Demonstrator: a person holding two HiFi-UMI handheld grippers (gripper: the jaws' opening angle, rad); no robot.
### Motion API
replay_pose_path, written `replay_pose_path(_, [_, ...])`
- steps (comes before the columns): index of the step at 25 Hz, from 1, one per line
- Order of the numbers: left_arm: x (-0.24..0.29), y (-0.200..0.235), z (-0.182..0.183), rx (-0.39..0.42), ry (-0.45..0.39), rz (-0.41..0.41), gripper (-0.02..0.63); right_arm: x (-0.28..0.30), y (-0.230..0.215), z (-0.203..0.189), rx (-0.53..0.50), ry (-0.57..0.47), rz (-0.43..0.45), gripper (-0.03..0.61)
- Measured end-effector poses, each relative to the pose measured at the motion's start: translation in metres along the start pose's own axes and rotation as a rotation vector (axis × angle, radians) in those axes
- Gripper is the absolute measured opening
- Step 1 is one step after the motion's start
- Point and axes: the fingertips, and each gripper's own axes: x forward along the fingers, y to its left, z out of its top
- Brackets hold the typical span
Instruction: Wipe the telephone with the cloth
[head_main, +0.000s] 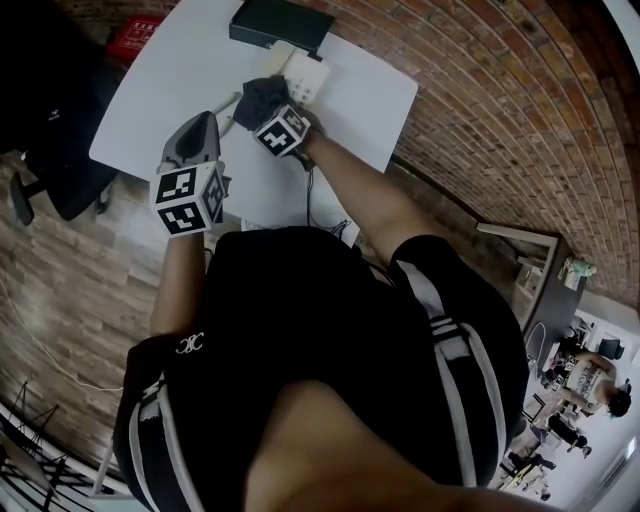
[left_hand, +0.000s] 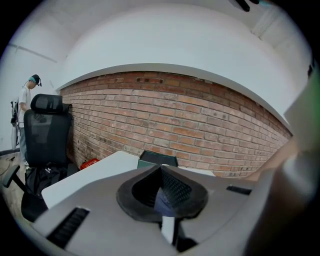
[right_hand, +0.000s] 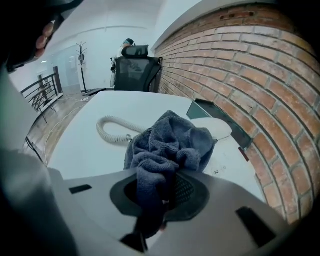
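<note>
The white telephone (head_main: 305, 76) lies near the far end of the white table (head_main: 180, 80). Its body (right_hand: 216, 128) and coiled cord (right_hand: 113, 131) show in the right gripper view. A dark grey-blue cloth (right_hand: 170, 145) hangs bunched from my right gripper (right_hand: 160, 194), which is shut on it. In the head view the cloth (head_main: 262, 98) sits just in front of the telephone, with the right gripper (head_main: 272, 112) behind it. My left gripper (head_main: 203, 128) hovers left of the cloth, over the table. Its jaws are shut and empty, and the left gripper (left_hand: 163, 192) points toward the brick wall.
A dark flat box (head_main: 280, 24) stands at the table's far edge behind the telephone. A black office chair (left_hand: 45, 135) and a red object (head_main: 135, 36) are off the table's left end. The brick wall (left_hand: 200, 125) runs along the far side. A person (left_hand: 25, 107) stands in the distance.
</note>
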Motion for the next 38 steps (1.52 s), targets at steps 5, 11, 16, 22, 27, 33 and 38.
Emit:
replay_pose_path(5, [-0.002, 0.0, -0.002, -0.005, 0.004, 0.006, -0.008, -0.001, 0.0, 0.0, -0.018, 0.006, 0.005, 0.034])
replay_pose_path(11, [0.0, -0.001, 0.0, -0.001, 0.003, 0.003, -0.008, -0.002, -0.009, 0.002, -0.024, 0.007, 0.007, 0.035])
replay_pose_path(16, [0.0, 0.0, -0.002, -0.001, 0.013, 0.009, -0.008, -0.001, -0.033, 0.006, -0.052, 0.002, -0.044, 0.035])
replay_pose_path(22, [-0.003, 0.003, -0.005, 0.001, 0.019, 0.021, -0.008, 0.003, -0.069, 0.013, -0.071, 0.006, -0.108, 0.037])
replay_pose_path(27, [-0.003, 0.005, -0.008, 0.003, 0.029, 0.031, -0.008, 0.01, -0.09, 0.02, -0.134, 0.023, -0.154, 0.037])
replay_pose_path(33, [-0.002, 0.007, -0.007, 0.013, 0.035, 0.038, -0.008, 0.017, -0.124, 0.026, -0.112, 0.042, -0.193, 0.037])
replay_pose_path(38, [0.0, 0.009, -0.009, 0.014, 0.045, 0.047, -0.006, 0.019, -0.159, 0.027, 0.052, 0.057, -0.222, 0.038])
